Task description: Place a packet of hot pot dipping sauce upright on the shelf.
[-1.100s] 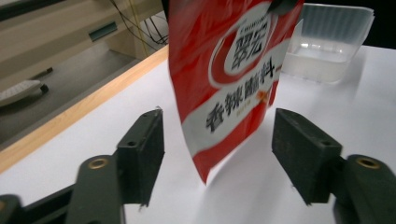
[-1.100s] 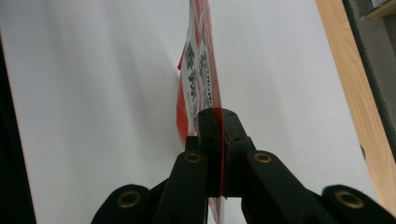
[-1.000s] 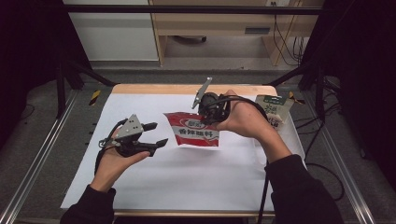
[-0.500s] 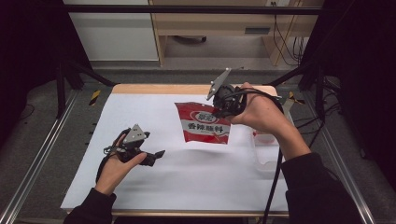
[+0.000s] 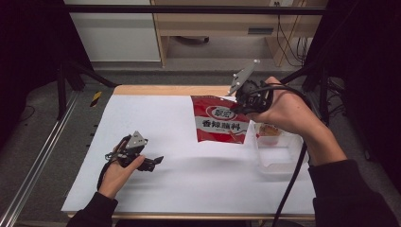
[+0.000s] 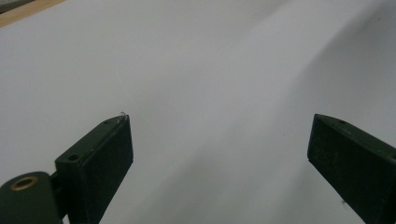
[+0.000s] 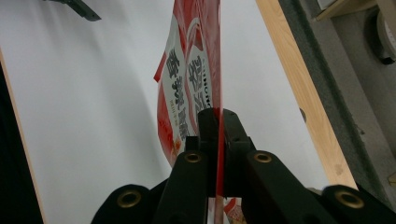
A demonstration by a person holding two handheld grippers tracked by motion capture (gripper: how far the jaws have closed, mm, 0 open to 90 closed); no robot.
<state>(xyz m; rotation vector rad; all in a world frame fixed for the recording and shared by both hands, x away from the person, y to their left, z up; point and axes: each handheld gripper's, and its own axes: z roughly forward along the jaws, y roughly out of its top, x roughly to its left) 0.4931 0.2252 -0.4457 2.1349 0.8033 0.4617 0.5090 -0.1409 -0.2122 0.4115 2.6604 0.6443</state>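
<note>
Red packet now hangs lifted beside the tub, left gripper lowered.

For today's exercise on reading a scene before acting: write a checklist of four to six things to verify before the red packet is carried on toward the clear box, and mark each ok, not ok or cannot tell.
1. Right tongs clamped on the red packet's edge: ok; the jaws pinch it in the right gripper view.
2. Packet lifted off the white sheet: ok; it hangs from the grip.
3. Left tongs free of the packet: ok; the jaws have just been opening, nothing between them.
4. Left hand out of the packet's path: ok; it is low at the table's left.
5. Clear box has room: cannot tell; a packet already lies at its far end.
6. Packet sealed: cannot tell.
</note>
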